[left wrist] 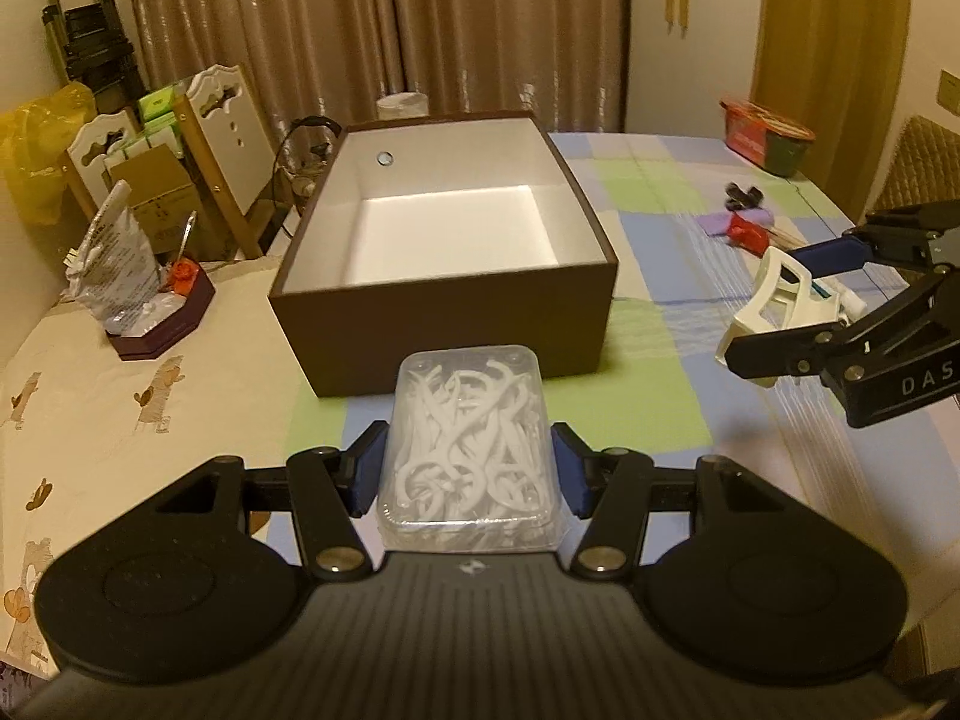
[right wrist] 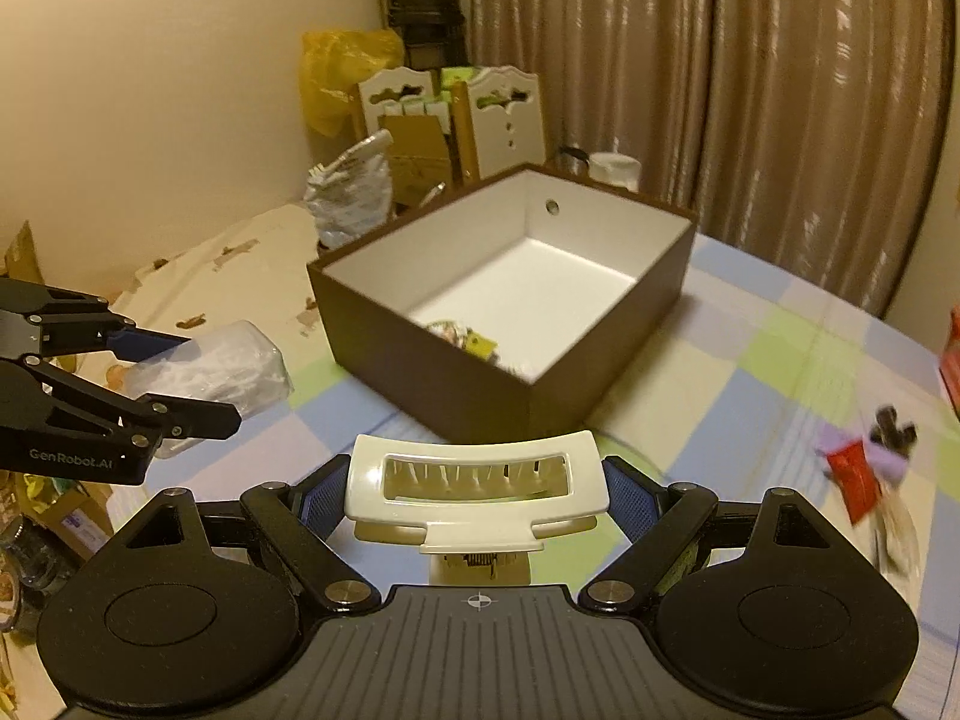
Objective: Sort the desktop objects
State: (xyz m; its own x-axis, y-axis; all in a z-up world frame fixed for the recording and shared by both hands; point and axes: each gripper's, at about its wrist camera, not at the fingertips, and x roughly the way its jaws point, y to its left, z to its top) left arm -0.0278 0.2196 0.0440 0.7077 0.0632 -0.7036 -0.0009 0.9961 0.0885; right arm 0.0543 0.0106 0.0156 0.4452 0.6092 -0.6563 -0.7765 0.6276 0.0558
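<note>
Left gripper (left wrist: 468,468) grips clear box of floss picks (left wrist: 470,450); right gripper (right wrist: 477,492) grips white hair clip (right wrist: 477,489). Open brown box (left wrist: 444,324) just beyond, on tablecloth (left wrist: 660,396).

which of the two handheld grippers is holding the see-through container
The left gripper: its blue pads clamp a clear plastic box of white floss picks. The right gripper grips an opaque cream plastic hair claw clip instead.

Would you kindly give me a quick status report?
Left gripper shut on floss pick box. Right gripper shut on white clip. Brown box open ahead, path clear.
</note>
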